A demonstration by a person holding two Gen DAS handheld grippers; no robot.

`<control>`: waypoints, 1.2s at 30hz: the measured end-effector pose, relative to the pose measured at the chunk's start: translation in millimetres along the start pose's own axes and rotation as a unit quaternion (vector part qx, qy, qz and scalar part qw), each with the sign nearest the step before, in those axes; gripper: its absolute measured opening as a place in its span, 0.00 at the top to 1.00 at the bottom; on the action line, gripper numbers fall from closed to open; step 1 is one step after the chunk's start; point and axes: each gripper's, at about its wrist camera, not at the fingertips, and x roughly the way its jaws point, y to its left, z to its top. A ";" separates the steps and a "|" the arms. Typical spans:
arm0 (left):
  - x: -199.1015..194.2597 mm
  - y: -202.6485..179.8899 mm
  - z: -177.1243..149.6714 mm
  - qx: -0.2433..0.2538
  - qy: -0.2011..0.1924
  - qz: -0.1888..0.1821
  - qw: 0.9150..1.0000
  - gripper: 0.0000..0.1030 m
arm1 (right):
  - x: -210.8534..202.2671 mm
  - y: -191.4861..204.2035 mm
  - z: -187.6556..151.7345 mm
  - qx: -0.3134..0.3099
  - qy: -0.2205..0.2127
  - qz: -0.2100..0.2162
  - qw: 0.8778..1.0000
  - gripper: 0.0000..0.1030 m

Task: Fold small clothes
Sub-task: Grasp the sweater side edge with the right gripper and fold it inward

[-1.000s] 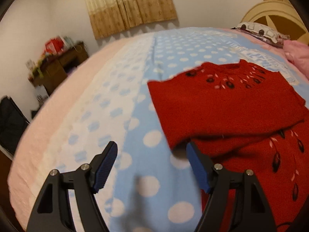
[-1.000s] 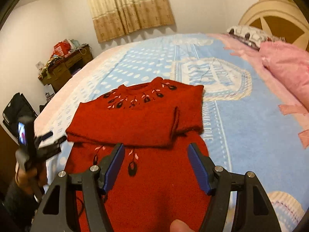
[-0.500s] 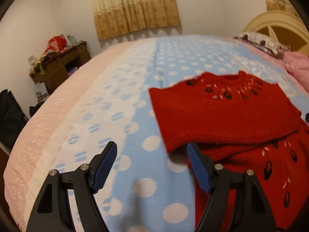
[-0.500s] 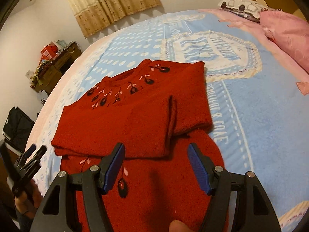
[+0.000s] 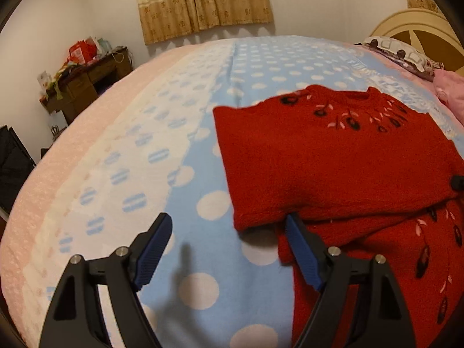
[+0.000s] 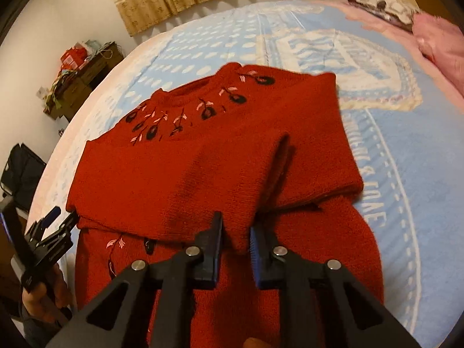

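A small red knitted sweater (image 5: 333, 162) with dark embroidered flowers lies on the bed, its sleeves folded across the chest. It also shows in the right wrist view (image 6: 203, 156). My left gripper (image 5: 229, 232) is open; its right finger touches the sweater's lower left folded corner. My right gripper (image 6: 236, 240) is shut on the lower edge of the folded sleeve (image 6: 237, 232). The left gripper (image 6: 58, 220) shows at the sweater's left edge in the right wrist view.
The bed is covered by a light blue polka-dot blanket (image 5: 162, 156) with a pink border. Pink bedding (image 6: 435, 34) and a pillow (image 5: 400, 55) lie at the headboard. A cluttered wooden desk (image 5: 84, 84) stands by the wall, with a curtain (image 5: 203, 0) behind the bed.
My right gripper moved down onto the folded sleeve's lower edge and closed on it. My left gripper moved slightly closer to the sweater's left corner and stayed open.
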 end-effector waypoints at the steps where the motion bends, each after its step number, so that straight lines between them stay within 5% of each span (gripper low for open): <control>1: 1.0 -0.4 -1.5 0.001 -0.003 0.002 1.000 0.17 | -5.9 1.6 0.6 -0.007 -0.012 -0.006 1.000 0.85; 10: 12.6 16.1 -4.0 -0.052 0.008 -0.019 0.998 0.01 | -57.7 -1.5 19.8 -0.033 -0.095 -0.064 0.993 0.86; 21: 14.3 17.7 -6.5 -0.059 0.005 -0.023 0.998 0.00 | -14.1 -64.6 11.1 0.022 -0.037 -0.108 0.993 0.86; 26: -3.6 19.9 -7.4 -0.047 -0.007 -0.018 0.999 0.00 | -28.2 -60.9 11.9 0.012 -0.030 -0.114 0.993 0.68; 29: -37.1 27.9 -4.4 -0.037 -0.060 0.014 0.997 0.00 | -47.3 -47.4 10.4 -0.021 -0.058 -0.131 0.989 0.58; 33: -60.2 39.1 14.4 -0.060 -0.107 0.023 0.992 0.00 | -49.2 -27.3 17.1 -0.050 -0.069 -0.089 0.992 0.58; 36: -42.5 26.0 29.1 -0.033 -0.092 0.036 0.995 0.00 | -29.3 -15.8 21.7 -0.066 -0.049 -0.049 0.995 0.58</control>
